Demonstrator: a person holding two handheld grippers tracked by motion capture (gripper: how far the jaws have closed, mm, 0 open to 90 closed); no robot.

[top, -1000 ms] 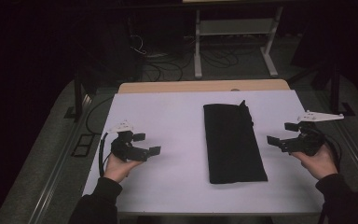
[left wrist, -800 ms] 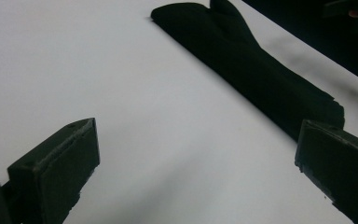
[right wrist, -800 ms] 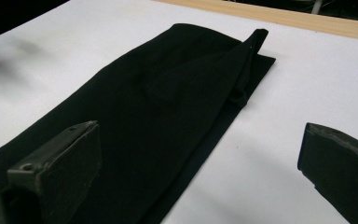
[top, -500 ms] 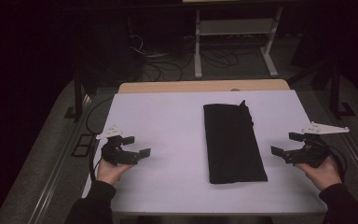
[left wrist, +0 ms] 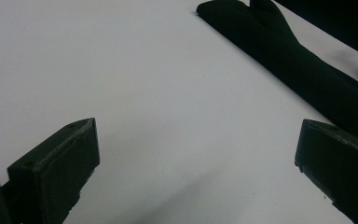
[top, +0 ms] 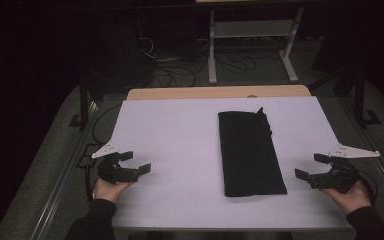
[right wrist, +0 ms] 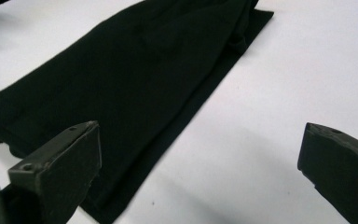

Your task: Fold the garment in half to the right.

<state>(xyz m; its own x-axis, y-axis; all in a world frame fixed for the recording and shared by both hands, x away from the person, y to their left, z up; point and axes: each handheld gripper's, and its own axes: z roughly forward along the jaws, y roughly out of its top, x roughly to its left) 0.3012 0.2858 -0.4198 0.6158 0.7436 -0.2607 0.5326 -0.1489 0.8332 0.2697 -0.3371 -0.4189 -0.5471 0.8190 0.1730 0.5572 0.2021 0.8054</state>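
Note:
A folded black cloth (top: 250, 152) lies lengthwise on the white table (top: 180, 140), right of centre. It shows again as a dark strip (left wrist: 303, 70) at the upper right of the left gripper view and fills the left half (right wrist: 121, 88) of the right gripper view. My left gripper (top: 136, 163) hovers at the table's left front edge, open and empty, well apart from the cloth. On the right front edge my right gripper (top: 311, 166) is open and empty too, a short way right of the cloth's near end.
A wooden strip (top: 220, 92) borders the table's far edge. Beyond it the dark floor holds cables (top: 170, 70) and a white metal stand (top: 252, 40). Bare white tabletop spreads between the left gripper and the cloth.
Both hands have drawn their grippers outward and toward the table's front corners, away from the cloth. The cloth has not moved.

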